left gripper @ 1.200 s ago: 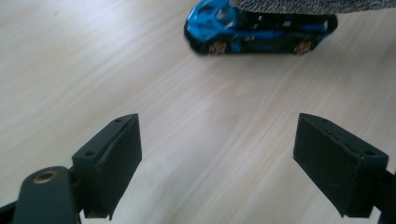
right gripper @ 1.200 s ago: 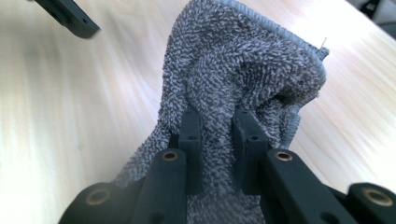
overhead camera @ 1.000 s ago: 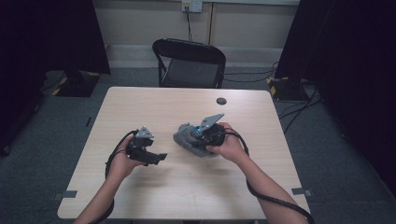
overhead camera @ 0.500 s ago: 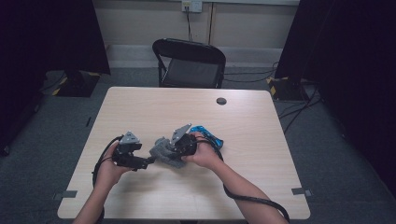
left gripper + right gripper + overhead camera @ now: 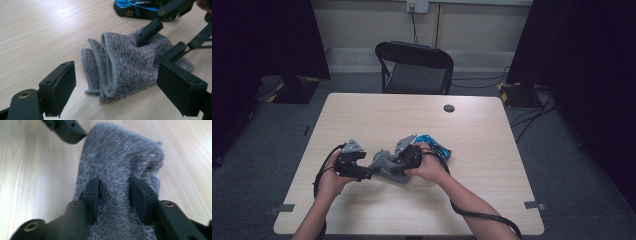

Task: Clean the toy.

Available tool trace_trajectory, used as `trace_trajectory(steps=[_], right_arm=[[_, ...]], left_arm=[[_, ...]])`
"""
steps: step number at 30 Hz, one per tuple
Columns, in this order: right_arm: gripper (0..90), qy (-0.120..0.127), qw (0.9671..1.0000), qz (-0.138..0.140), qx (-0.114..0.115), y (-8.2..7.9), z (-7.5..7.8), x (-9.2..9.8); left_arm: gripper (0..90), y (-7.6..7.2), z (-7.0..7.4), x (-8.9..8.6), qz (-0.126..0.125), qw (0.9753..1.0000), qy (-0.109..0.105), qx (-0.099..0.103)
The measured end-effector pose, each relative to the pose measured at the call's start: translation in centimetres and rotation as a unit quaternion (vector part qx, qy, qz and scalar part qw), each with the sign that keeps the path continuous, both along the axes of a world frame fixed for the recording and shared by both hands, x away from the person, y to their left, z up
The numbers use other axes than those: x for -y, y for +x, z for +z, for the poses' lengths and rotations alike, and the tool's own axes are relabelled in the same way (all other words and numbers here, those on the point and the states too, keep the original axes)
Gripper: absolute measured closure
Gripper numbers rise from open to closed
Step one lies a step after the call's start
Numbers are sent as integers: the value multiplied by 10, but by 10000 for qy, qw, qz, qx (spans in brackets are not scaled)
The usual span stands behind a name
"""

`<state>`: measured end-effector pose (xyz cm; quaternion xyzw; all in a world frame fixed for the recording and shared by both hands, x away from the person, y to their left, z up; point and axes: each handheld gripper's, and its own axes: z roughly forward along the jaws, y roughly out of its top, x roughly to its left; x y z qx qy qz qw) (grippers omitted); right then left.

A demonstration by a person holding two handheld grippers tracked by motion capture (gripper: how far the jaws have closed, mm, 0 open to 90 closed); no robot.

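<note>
Right gripper point(image 5: 388, 161) clamps the grey cloth point(image 5: 384, 165) (folded) on the table point(image 5: 492, 150), beside the toy car point(image 5: 434, 148). Left gripper point(image 5: 364, 172), jaws spread, has closed in on the cloth since half a second ago.

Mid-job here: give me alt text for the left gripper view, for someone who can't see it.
A folded grey towel lies on the wooden table just ahead of the open left gripper, whose two black jaws stand apart on either side of its near edge. The right gripper pinches the towel's far end, and a blue toy car sits behind.
</note>
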<state>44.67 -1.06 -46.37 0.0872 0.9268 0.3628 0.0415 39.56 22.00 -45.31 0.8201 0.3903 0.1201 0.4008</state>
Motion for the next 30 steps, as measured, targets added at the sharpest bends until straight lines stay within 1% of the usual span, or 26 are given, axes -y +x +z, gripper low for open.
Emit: trace_trajectory(steps=[1,2,3,5,7,9,11,12,13,14,15,16,17,19,20,21,22,23,24,25,26,27,28,29,30], right_arm=[[560,-10,10000,-17,29,0,2,3],[526,-27,9999,-76,108,1,4,7],[503,-35,9998,-137,125,1,5,10],[499,-11,9997,-213,112,1,9,18],[469,14,9994,-312,144,1,11,26],[457,48,9989,-457,103,0,10,35],[438,25,9986,-519,99,-2,7,40],[431,39,9985,-551,65,-3,6,43],[421,48,9983,-583,47,-3,4,45],[410,46,9979,-640,49,-4,3,48],[406,61,9978,-661,45,-4,2,49],[395,77,9976,-691,10,-4,0,50],[389,67,9974,-715,20,-4,-1,51],[388,10,9974,-715,23,-4,-4,51],[381,-30,9974,-723,28,-4,-7,51],[382,-58,9974,-725,20,-4,-8,50],[381,-92,9974,-709,8,-4,-10,50],[379,-127,9975,-695,41,-4,-12,49],[379,-123,9974,-709,51,-3,-14,49],[378,-97,9974,-717,41,-3,-15,49],[377,-82,9971,-749,66,0,-15,48],[377,-83,9969,-775,75,2,-16,48],[377,-88,9968,-792,96,5,-16,48],[378,-92,9965,-825,121,8,-16,48],[382,-103,9957,-902,158,12,-16,48]], left_arm=[[153,0,1,2,-27,10000,-4,24],[153,1,2,3,-60,10000,19,26],[154,1,2,5,-60,10000,-11,25],[154,2,3,8,-98,9999,6,41],[154,5,3,14,-150,9999,31,58],[155,7,3,19,-262,9996,77,44],[155,11,3,27,-346,9993,79,120],[156,12,4,30,-392,9992,56,91],[156,15,5,35,-475,9987,101,136],[156,17,5,38,-518,9986,77,106],[156,19,6,43,-569,9982,62,161],[156,21,6,45,-593,9980,95,210],[156,23,4,49,-639,9978,95,169],[156,26,1,54,-769,9968,171,152],[156,26,-1,56,-779,9968,158,99],[156,27,-4,57,-839,9962,239,40],[156,26,-7,57,-858,9958,320,18],[156,26,-11,55,-908,9953,342,-42],[157,25,-12,54,-927,9948,410,-57],[157,23,-15,52,-916,9947,459,-119],[158,22,-16,50,-927,9943,498,-153],[159,21,-17,48,-958,9937,539,-238],[159,19,-19,47,-941,9936,562,-272],[159,18,-19,45,-952,9930,619,-311],[160,15,-20,43,-952,9927,639,-376]])
